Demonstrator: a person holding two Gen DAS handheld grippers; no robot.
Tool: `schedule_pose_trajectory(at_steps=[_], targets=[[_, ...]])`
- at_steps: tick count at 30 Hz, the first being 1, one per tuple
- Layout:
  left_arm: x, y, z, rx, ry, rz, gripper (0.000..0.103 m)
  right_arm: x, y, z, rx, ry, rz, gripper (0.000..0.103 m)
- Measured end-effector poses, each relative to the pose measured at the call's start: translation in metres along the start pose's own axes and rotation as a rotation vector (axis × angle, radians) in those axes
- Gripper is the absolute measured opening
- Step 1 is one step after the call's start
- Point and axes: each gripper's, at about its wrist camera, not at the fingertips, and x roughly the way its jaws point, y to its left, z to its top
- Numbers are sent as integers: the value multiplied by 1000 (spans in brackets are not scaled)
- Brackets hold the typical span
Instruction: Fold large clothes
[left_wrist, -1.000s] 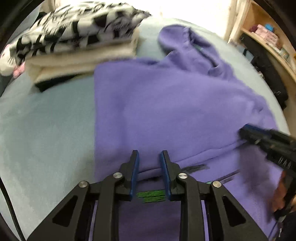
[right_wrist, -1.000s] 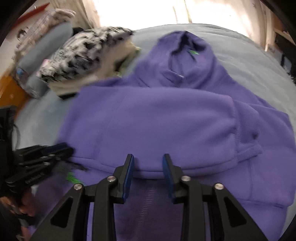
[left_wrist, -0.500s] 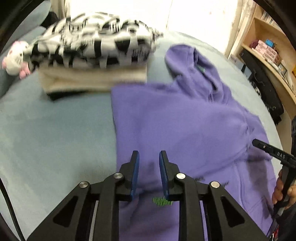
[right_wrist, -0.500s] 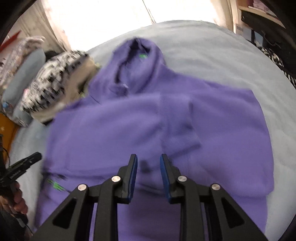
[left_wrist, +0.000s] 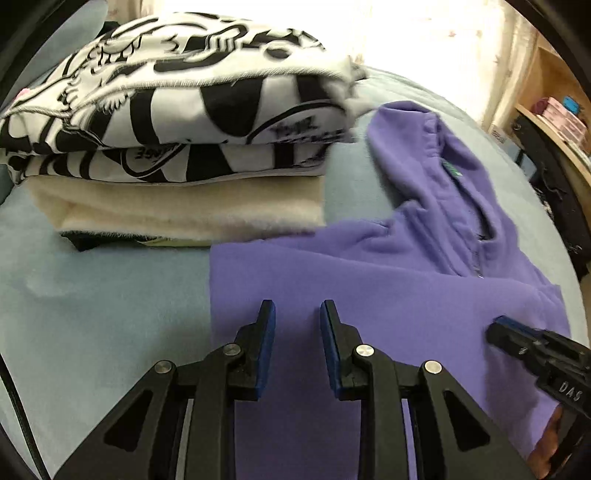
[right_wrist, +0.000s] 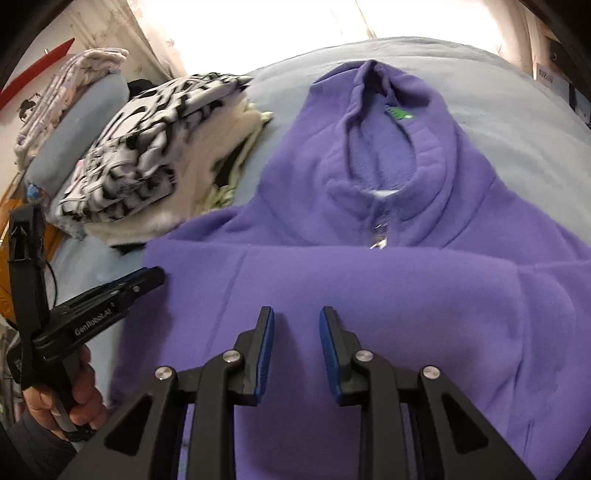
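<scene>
Purple fleece pullover with a zip collar (right_wrist: 369, 295) lies flat on the pale blue bedspread (left_wrist: 92, 314), right next to a stack of folded clothes (left_wrist: 173, 147). Both grippers tilt down over its near part. Left gripper (left_wrist: 293, 314) and right gripper (right_wrist: 293, 319) each show a narrow gap with nothing pinched, pads clear of the fabric.

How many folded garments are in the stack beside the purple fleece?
3 at least: black-and-white print on top, cream fleece under it, a dark garment at the bottom; others may be hidden.
</scene>
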Motion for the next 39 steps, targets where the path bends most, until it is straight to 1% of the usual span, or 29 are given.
schedule_pose_trajectory(at_steps=[2, 5, 6, 7, 8, 9, 10, 12, 14, 17, 20, 23, 26, 31, 32, 33, 36, 39], targets=[[9, 9, 2, -8, -4, 12, 23, -1, -17, 4, 24, -25, -38, 25], [17, 21, 4, -31, -9, -5, 23, -8, -56, 9, 84, -63, -107, 25], [20, 21, 5, -41, -15, -6, 23, -14, -75, 8, 122, -74, -122, 23], [21, 23, 6, -51, -22, -5, 23, -18, -88, 8, 149, -80, -118, 22], [22, 25, 6, -58, -24, -3, 23, -20, -96, 7, 164, -83, -109, 16], [23, 27, 5, -68, -27, -4, 23, -24, -106, 4, 188, -82, -72, 13], [24, 27, 5, -74, -28, -4, 23, -27, -112, 0, 202, -81, -52, 13], [24, 27, 4, -76, -33, 3, 23, -32, -112, -3, 195, -87, -54, 13], [23, 28, 2, -74, -33, 9, 23, -37, -106, -5, 181, -94, -79, 13], [18, 29, 2, -80, -26, 8, 23, -43, -100, -9, 190, -103, -93, 16], [10, 31, 0, -84, -15, 18, 23, -48, -98, -12, 203, -96, -111, 17], [-3, 33, -4, -86, -6, 34, 23, -57, -97, -17, 232, -87, -92, 17], [-20, 34, -12, -94, 10, 39, 23, -74, -91, -26, 244, -91, -81, 17], [-62, 26, -30, -66, 14, 58, 24, -105, -80, -43, 254, -88, -59, 17], [-73, 22, -35, -54, 13, 66, 26, -114, -75, -49, 254, -91, -49, 18], [-85, 19, -41, -43, 8, 67, 28, -122, -71, -54, 251, -93, -47, 20], [-115, 10, -54, -19, -2, 60, 29, -145, -61, -68, 243, -113, -48, 26], [-146, 0, -68, 3, -14, 55, 30, -170, -49, -82, 226, -138, -54, 26]])
